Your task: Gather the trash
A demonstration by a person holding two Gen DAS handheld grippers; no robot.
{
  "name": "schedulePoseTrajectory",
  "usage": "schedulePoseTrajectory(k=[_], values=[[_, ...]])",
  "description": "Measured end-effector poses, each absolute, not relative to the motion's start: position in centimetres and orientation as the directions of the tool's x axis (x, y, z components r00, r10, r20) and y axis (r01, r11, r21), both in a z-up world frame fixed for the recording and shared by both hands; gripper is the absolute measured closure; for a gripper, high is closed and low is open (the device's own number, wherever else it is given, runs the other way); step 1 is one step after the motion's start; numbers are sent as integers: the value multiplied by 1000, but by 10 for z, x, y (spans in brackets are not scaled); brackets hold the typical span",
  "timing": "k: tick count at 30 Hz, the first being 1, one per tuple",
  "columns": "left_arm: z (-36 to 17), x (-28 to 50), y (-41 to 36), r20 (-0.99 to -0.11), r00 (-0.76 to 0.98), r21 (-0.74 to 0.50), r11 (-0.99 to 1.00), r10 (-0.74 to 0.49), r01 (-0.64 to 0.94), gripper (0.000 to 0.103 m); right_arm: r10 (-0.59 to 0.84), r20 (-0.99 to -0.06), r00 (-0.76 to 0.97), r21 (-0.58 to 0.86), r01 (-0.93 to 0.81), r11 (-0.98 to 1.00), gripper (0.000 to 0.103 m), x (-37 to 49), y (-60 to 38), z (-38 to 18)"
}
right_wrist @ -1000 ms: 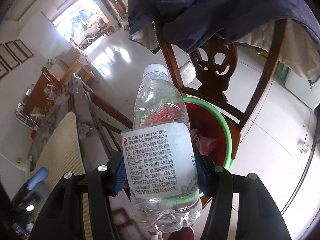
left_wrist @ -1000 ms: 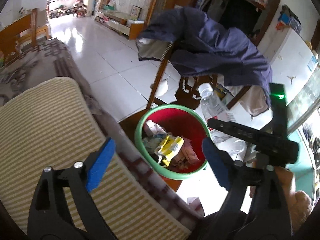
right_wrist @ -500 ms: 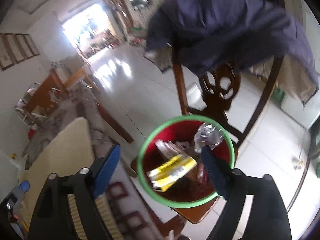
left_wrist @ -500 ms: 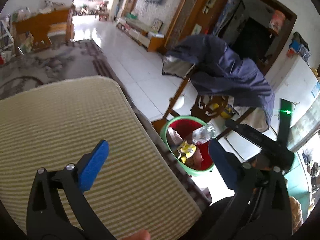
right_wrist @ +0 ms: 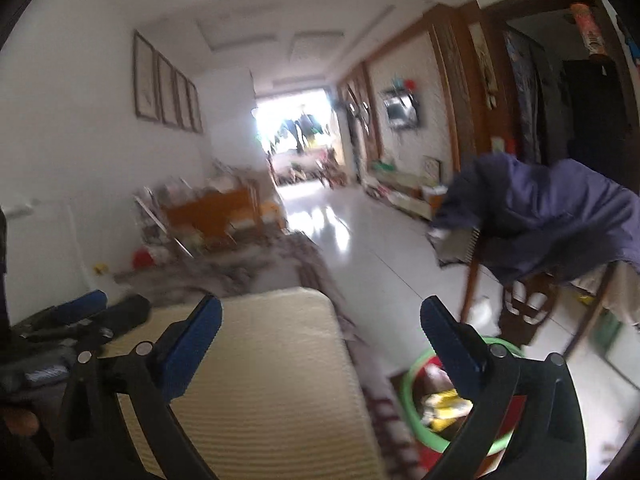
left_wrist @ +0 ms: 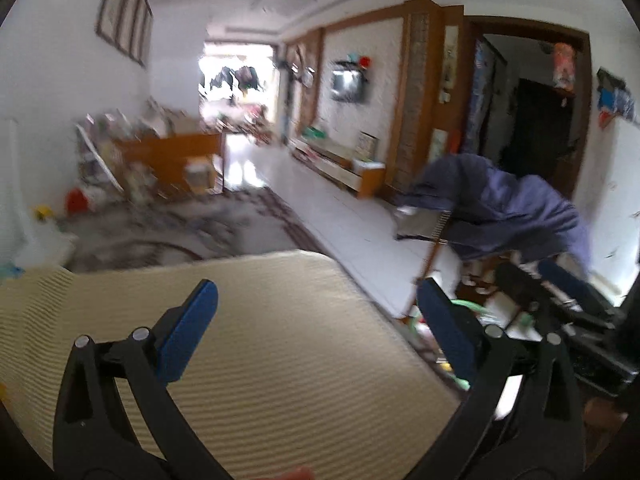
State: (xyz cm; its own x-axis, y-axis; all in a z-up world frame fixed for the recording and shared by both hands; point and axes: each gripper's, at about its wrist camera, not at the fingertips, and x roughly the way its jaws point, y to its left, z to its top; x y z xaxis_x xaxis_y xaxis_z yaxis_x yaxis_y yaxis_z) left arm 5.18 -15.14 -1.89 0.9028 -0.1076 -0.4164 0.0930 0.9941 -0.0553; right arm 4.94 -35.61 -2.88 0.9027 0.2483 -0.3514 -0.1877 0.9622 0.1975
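Observation:
The red trash bin with a green rim (right_wrist: 414,364) stands on the floor at the lower right of the right wrist view, with a yellow wrapper (right_wrist: 444,404) inside. In the left wrist view only bits of its green rim (left_wrist: 468,305) show behind the right finger. My right gripper (right_wrist: 320,314) is above and left of the bin; its jaws are opening and nothing is between them. My left gripper (left_wrist: 316,300) hangs open and empty over the cream striped cushion (left_wrist: 280,360). The bottle is hidden.
A wooden chair draped with a purple-blue jacket (right_wrist: 560,216) stands just behind the bin. The cushion (right_wrist: 272,360) lies on a grey patterned sofa cover (left_wrist: 180,232). White tiled floor (left_wrist: 360,224) runs down the room towards a wooden table (left_wrist: 172,156).
My right gripper has let go of the clear bottle, which dropped into the bin. Both grippers have risen and tipped up, so the bin has slid to the lower right.

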Motion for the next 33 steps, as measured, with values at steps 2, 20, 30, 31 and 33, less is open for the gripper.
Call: schedulePoseTrajectory(k=[2, 20, 30, 31, 33], values=[[-19, 47, -143, -412, 908, -39, 997, -73, 63, 5, 258, -360, 896, 195, -199, 961, 7, 49, -347, -30], [-22, 36, -96, -450, 890, -137, 991, -72, 11, 5, 267, -406, 874, 239, -181, 954, 7, 40, -330, -28], [-24, 31, -82, -464, 882, -194, 981, -79, -13, 5, 252, -416, 874, 229, -167, 959, 7, 38, -326, -29], [-24, 31, -81, -465, 882, -193, 981, -77, -17, 5, 253, -422, 870, 233, -166, 958, 7, 40, -325, -30], [-25, 32, -78, -469, 880, -197, 980, -73, -24, 5, 256, -428, 867, 234, -167, 958, 7, 41, -323, -32]])
